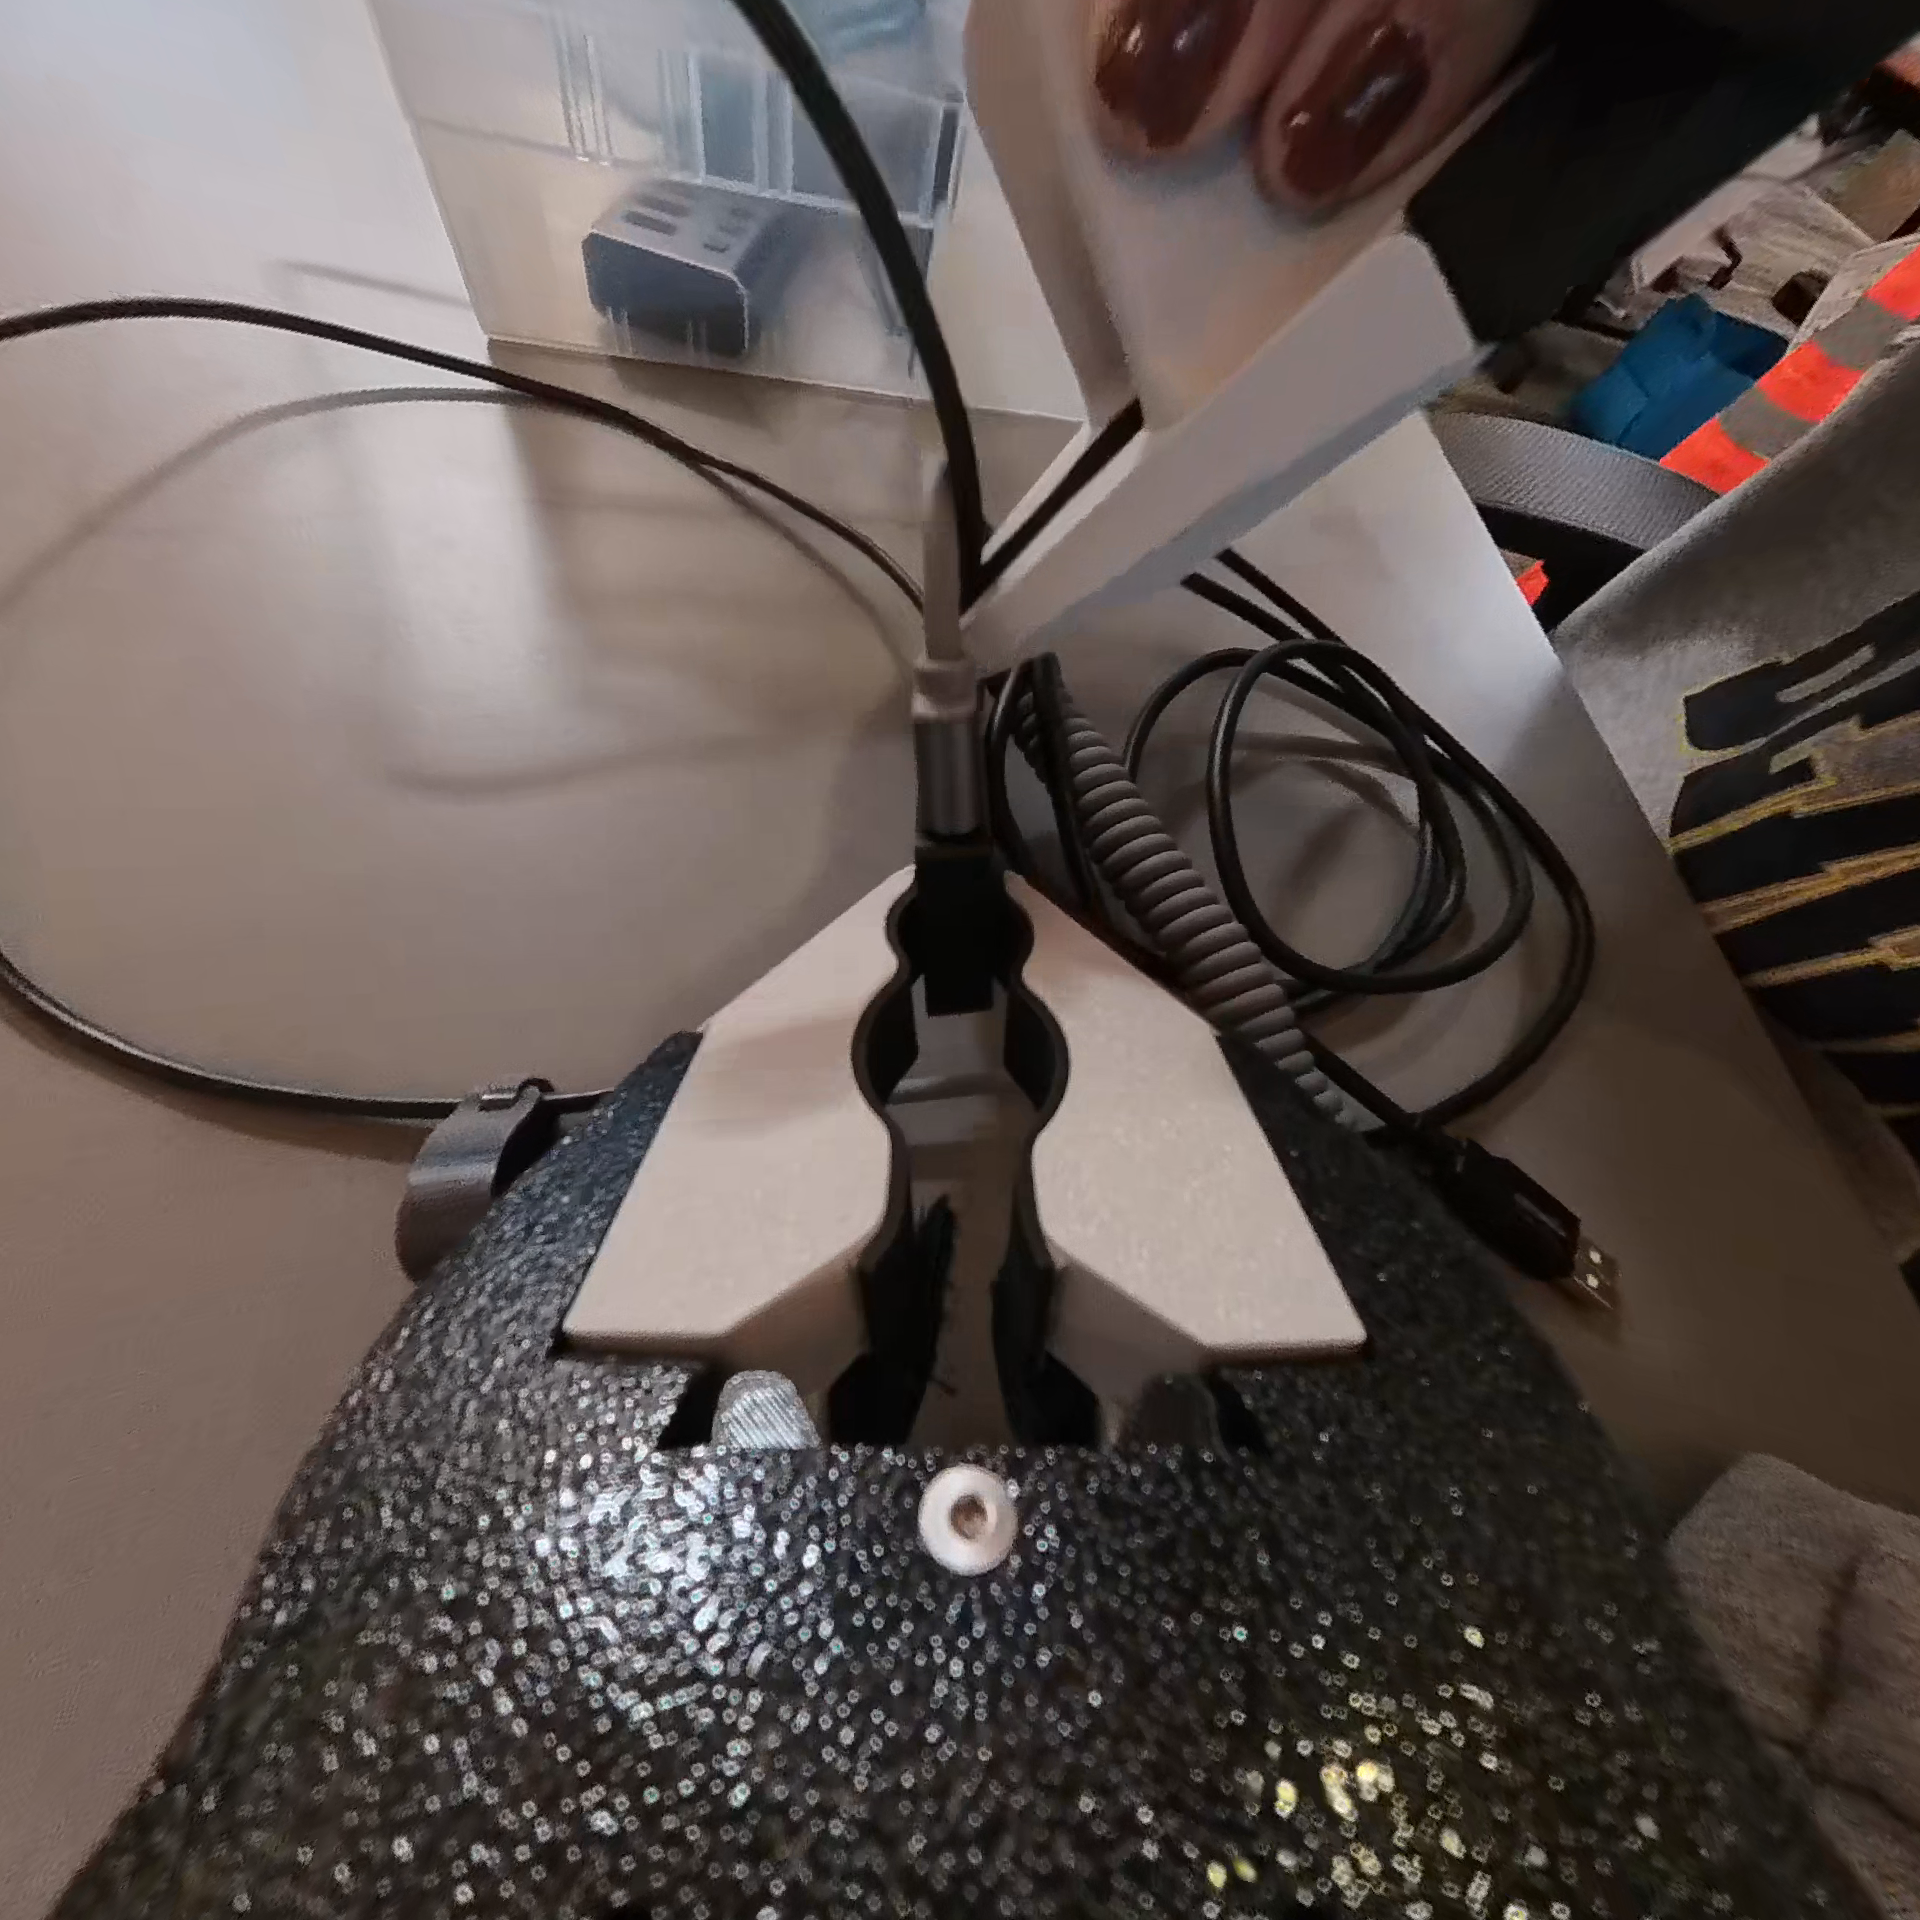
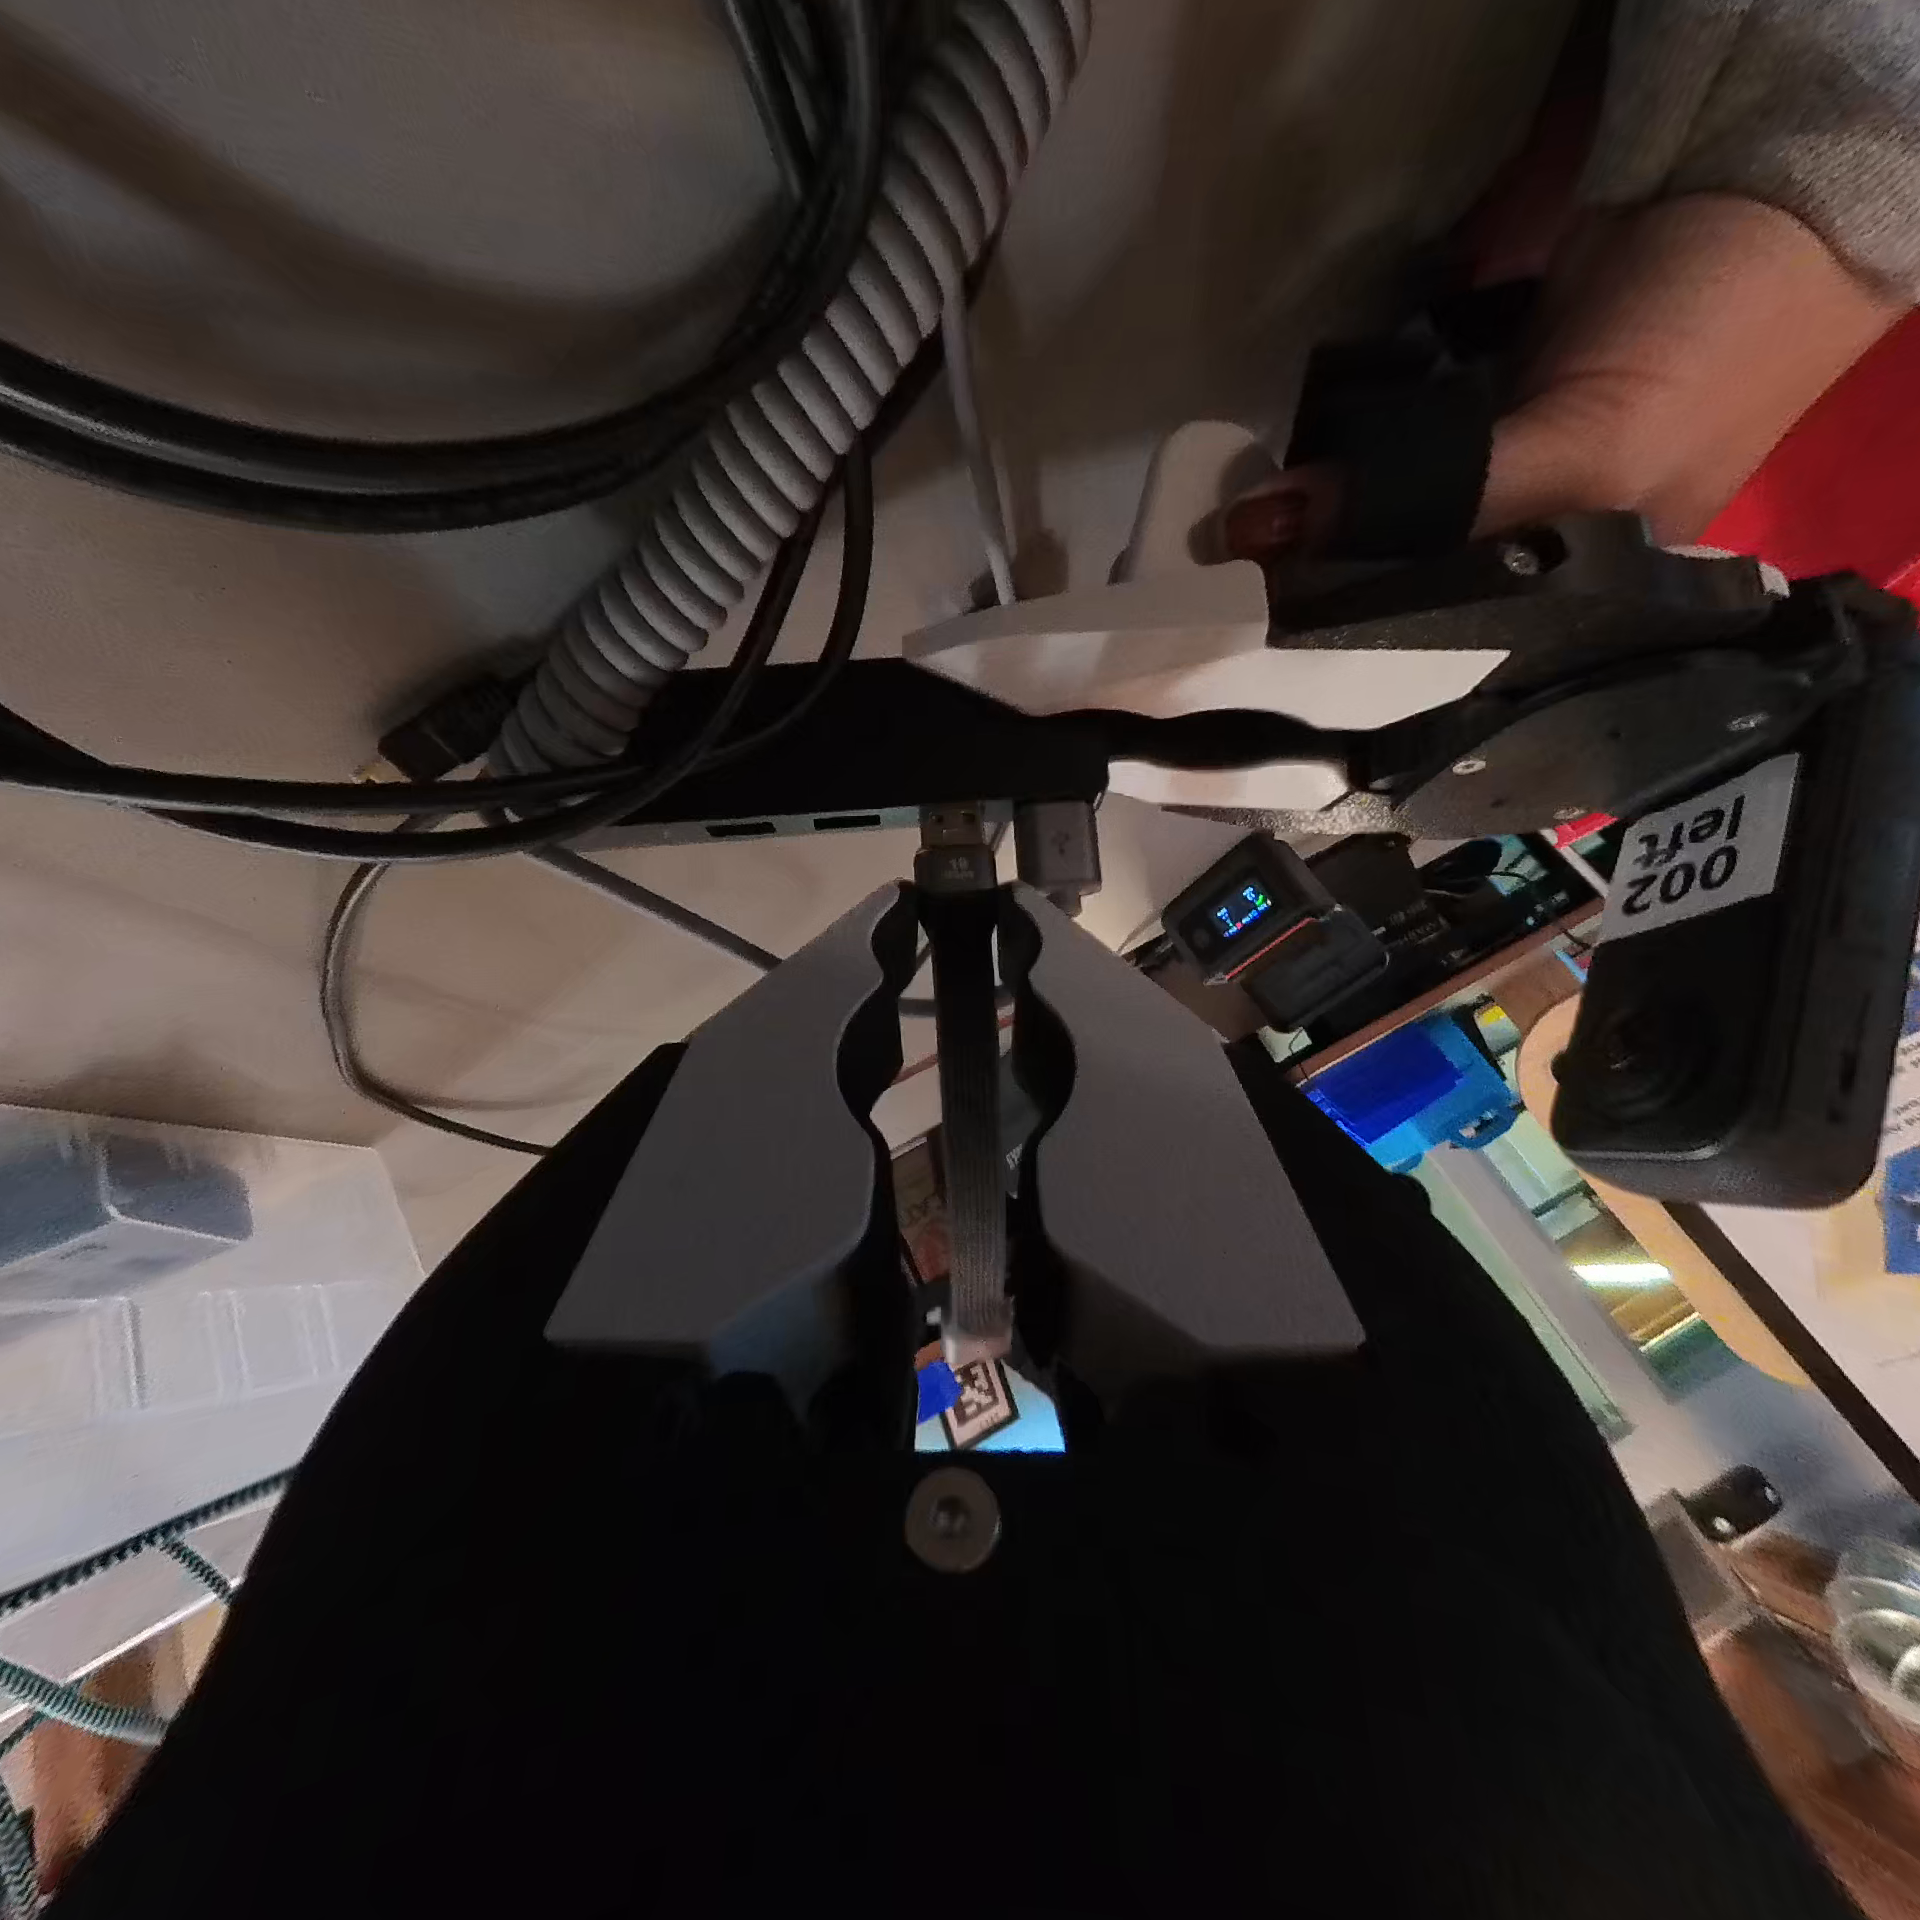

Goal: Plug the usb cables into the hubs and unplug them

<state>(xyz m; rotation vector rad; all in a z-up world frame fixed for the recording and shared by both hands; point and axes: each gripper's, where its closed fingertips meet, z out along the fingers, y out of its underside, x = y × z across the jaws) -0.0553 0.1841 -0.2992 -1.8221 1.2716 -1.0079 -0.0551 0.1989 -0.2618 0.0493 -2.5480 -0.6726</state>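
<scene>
Left gripper (image 1: 961, 935) is clenched on the end of a slim black hub (image 1: 954, 961); a silver plug (image 1: 945, 753) sits in that hub end at 12 o'clock from the tips.

In the right wrist view the same hub (image 2: 831, 743) runs flat across the frame, with the left gripper (image 2: 1195, 727) clamping its end at 3 o'clock. Right gripper (image 2: 961, 914) is clenched on a flat grey cable (image 2: 971, 1143) just behind its metal USB plug (image 2: 951, 831). The plug tip is at the hub's port edge, partly in; how deep, I cannot tell. A second grey plug (image 2: 1058, 847) is seated just beside it, at 3 o'clock.

The coiled grey cable (image 1: 1153, 894) and a looped black cable (image 1: 1455, 831) lie on the counter (image 1: 312, 727) at 2 o'clock from the left gripper. A second hub, boxy and dark (image 1: 665, 270), sits in a clear box (image 1: 675, 156) at 11 o'clock, well apart.
</scene>
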